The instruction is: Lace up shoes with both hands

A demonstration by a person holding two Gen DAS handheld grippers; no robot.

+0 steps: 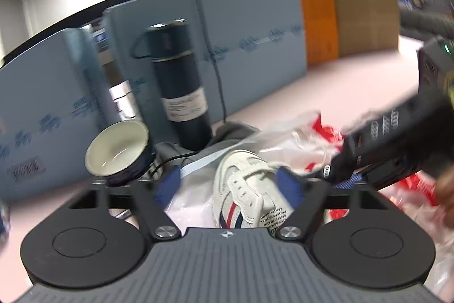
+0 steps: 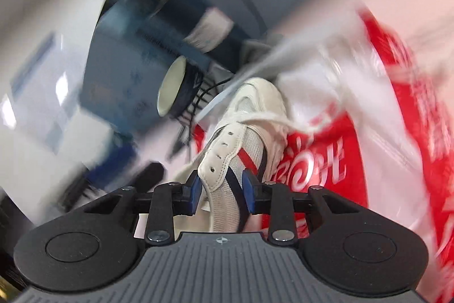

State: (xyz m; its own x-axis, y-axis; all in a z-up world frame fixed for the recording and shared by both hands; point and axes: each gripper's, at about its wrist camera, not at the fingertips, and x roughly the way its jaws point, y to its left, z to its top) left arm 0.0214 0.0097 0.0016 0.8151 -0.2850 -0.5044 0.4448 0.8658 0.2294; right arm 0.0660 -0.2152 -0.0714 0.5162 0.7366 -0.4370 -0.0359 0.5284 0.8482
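- Two hand-held black grippers with blue pads work over one white mesh-and-leather sneaker with red and navy side stripes (image 1: pixel 247 189), which lies on crinkled clear and red-printed plastic bags (image 2: pixel 334 149) on a pale pink tabletop (image 1: pixel 340 81).
- Left gripper (image 1: pixel 229 186) stands about half open, its blue pads either side of the sneaker's upper; blur hides whether the right-hand pad touches the eyelet flap, and nothing looks clamped.
- Right gripper (image 2: pixel 221 189) is narrowed around the near end of the sneaker, one pad by the white eyelet strip, the other by the navy stripe. Whether the pads press or only flank the shoe I cannot tell; the view is heavily smeared.
- White shoelace (image 2: pixel 272 121) runs across the upper only near the toe, with loose ends trailing onto the plastic. Four eyelets along the white strip (image 2: pixel 224 145) show empty.
- Judged from that, the lacing is barely begun: the lowest crossing is in, and the remaining eyelets, tightening and tying are still to do.
- Neither gripper has hold of a lace end yet.
- Nearby clutter: a dark navy enamel mug with a cream inside (image 1: pixel 119 152) lying on its side, and a tall dark blue flask with a white label (image 1: pixel 181 81), both beyond the toe.
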